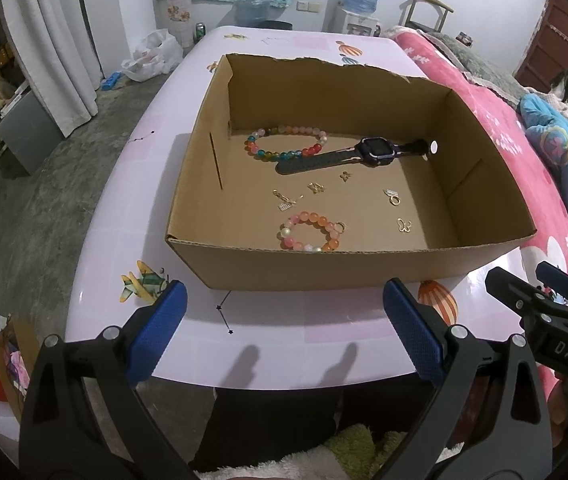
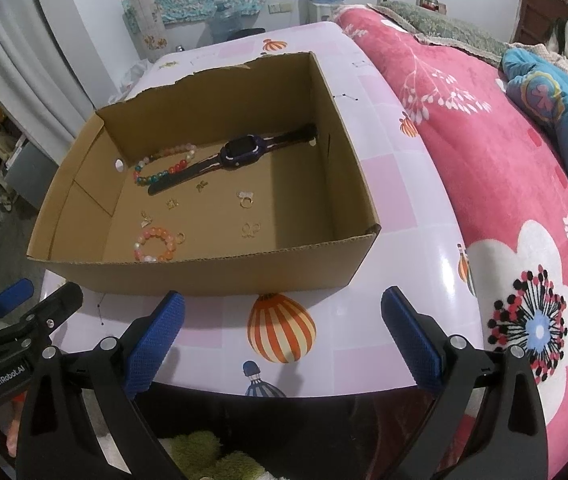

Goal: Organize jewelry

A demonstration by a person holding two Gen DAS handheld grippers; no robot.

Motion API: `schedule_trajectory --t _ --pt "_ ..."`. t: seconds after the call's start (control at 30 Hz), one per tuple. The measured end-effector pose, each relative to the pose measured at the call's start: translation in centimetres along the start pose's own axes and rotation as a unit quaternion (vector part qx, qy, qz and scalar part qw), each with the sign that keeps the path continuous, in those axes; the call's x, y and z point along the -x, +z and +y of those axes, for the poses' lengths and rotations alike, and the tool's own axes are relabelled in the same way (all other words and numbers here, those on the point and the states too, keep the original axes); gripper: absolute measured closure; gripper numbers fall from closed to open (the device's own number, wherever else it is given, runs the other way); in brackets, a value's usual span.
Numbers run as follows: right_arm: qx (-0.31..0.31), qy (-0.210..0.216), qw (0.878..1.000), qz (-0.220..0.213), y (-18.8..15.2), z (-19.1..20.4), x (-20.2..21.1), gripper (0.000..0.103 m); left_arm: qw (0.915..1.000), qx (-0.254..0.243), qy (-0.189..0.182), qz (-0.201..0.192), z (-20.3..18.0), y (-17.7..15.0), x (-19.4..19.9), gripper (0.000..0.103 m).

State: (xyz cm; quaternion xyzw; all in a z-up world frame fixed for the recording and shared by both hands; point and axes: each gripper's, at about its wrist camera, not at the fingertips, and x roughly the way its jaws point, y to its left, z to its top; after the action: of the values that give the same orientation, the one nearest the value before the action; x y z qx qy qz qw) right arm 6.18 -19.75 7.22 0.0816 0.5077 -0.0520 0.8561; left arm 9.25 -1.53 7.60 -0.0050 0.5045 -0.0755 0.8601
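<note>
Both the left gripper (image 1: 284, 332) and right gripper (image 2: 281, 334) hang over the pink table (image 1: 267, 332), jaws wide apart, holding nothing. Jewelry's loose in the open brown cardboard box (image 1: 304, 268). Risk: the tiny gold charms (image 1: 404, 225) could slip through wide pads, and the pink bead bracelet (image 1: 311, 231) hugs the near wall, so it's awkward to reach.

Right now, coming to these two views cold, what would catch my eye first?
The open brown cardboard box in the middle of the pink balloon-print table, with jewelry scattered on its floor. A black-strapped smartwatch lies toward the back beside a multicoloured bead bracelet; a smaller pink-orange bead bracelet sits by the near wall. Both blue-padded grippers, left and right, hang open and empty before the box.
</note>
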Motion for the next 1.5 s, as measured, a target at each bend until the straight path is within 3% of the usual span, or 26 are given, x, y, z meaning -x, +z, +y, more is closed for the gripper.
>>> schedule_trajectory --t 1.5 --pt "-0.005 0.003 1.0 0.005 0.12 -0.02 -0.33 0.007 1.0 -0.002 -0.003 0.007 0.17 0.07 -0.52 0.008"
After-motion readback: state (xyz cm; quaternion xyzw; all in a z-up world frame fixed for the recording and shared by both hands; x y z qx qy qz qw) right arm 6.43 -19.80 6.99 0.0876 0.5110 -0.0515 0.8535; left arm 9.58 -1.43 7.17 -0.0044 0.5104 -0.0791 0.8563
